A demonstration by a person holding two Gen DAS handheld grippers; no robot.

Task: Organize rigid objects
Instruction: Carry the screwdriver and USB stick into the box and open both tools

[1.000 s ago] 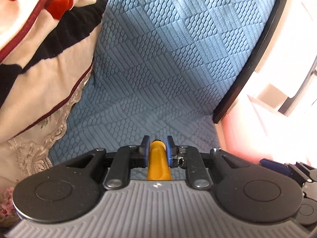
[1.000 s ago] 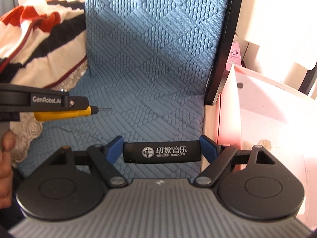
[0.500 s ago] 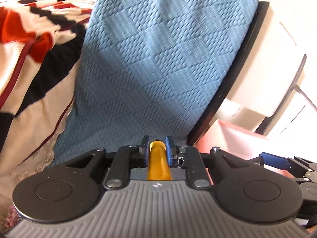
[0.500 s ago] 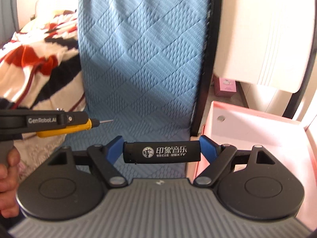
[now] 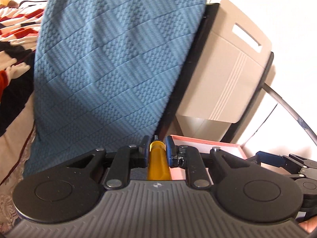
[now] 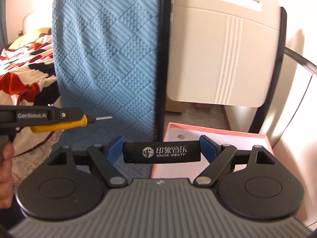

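My left gripper (image 5: 157, 146) is shut on a yellow-handled screwdriver (image 5: 157, 162), held lengthwise between the blue pads; it also shows in the right wrist view (image 6: 59, 126) with its metal tip pointing right. My right gripper (image 6: 161, 150) is shut on a black lighter (image 6: 161, 152) with white print, held crosswise, above the near edge of a pink open box (image 6: 216, 136). The box also shows in the left wrist view (image 5: 206, 148), just right of the screwdriver. The right gripper (image 5: 277, 158) sits at the right edge of the left wrist view.
A blue quilted cover (image 6: 107, 59) drapes the bed (image 5: 111, 59) beside the box. A beige chair back (image 6: 221, 53) with a black frame stands behind the box. A red, black and white blanket (image 6: 21, 67) lies at left. A small round thing (image 6: 180, 136) sits inside the box.
Both grippers have risen and tilted up and moved right, toward the pink box; the chair back has come into view. Both grips are unchanged.
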